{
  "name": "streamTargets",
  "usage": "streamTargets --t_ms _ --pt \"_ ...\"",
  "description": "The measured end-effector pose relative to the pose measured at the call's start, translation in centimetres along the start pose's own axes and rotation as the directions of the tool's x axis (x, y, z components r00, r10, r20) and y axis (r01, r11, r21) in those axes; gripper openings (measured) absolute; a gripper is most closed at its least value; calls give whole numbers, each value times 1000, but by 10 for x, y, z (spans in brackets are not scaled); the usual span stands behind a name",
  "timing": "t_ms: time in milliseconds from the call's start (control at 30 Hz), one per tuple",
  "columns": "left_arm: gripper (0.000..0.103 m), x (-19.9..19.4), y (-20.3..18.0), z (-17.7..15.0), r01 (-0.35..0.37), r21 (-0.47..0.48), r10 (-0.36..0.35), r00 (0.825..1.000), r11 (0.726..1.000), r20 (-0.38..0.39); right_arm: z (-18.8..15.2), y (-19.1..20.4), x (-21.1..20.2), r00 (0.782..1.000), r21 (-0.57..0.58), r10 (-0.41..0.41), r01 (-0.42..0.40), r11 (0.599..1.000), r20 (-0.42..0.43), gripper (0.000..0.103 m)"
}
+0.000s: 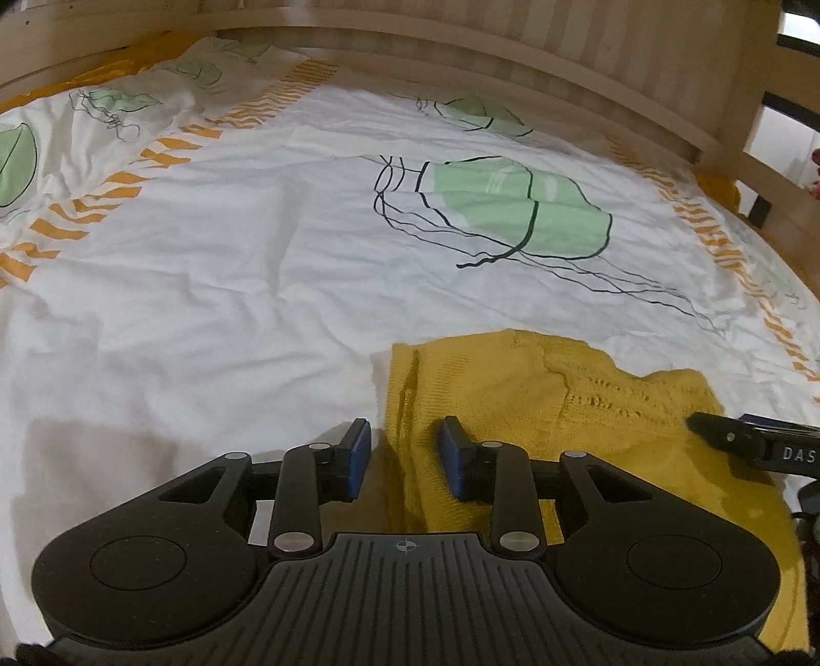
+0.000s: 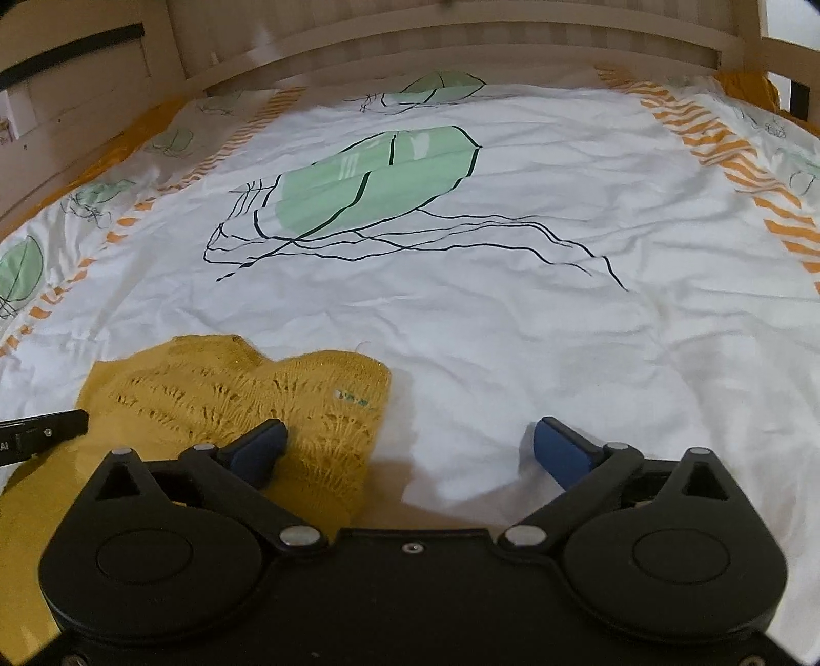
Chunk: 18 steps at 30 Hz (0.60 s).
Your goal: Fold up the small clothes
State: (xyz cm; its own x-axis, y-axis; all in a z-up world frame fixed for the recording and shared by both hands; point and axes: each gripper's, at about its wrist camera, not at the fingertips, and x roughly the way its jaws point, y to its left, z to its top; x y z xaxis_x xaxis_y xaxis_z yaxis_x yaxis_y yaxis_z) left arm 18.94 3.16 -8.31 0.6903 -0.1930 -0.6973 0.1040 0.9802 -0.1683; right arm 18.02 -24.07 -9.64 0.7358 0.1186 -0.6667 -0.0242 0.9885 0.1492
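A mustard-yellow knitted garment [image 1: 512,379] lies bunched on the white bedcover [image 1: 205,307], low and right of centre in the left wrist view. My left gripper [image 1: 405,451] hovers over its left edge. The jaws stand a little apart, with the edge between them and neither pad pressing on it. In the right wrist view the garment [image 2: 230,389] sits at the lower left, showing its lacy knit and a small tag. My right gripper [image 2: 410,440] is wide open, its left finger over the knit and its right finger over bare bedcover [image 2: 512,333]. Nothing is held.
The bedcover has green leaf prints and orange striped bands. A wooden slatted bed frame [image 1: 461,46] runs along the far side, and a rail [image 1: 769,179] stands at the right. A finger of the other gripper [image 1: 717,435] pokes in from the right edge.
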Motion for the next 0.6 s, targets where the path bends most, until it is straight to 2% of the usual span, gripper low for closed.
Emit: streamTargets --t_ms 400,600 --pt "34 -1 -2 -4 -30 7 30 999 1000 19 10 2 11 1000 -10 -9 9 1000 2 103" --pt "36 -2 0 -6 -29 -3 29 999 1000 21 14 7 -10 997 -12 21 -20 1000 79 102"
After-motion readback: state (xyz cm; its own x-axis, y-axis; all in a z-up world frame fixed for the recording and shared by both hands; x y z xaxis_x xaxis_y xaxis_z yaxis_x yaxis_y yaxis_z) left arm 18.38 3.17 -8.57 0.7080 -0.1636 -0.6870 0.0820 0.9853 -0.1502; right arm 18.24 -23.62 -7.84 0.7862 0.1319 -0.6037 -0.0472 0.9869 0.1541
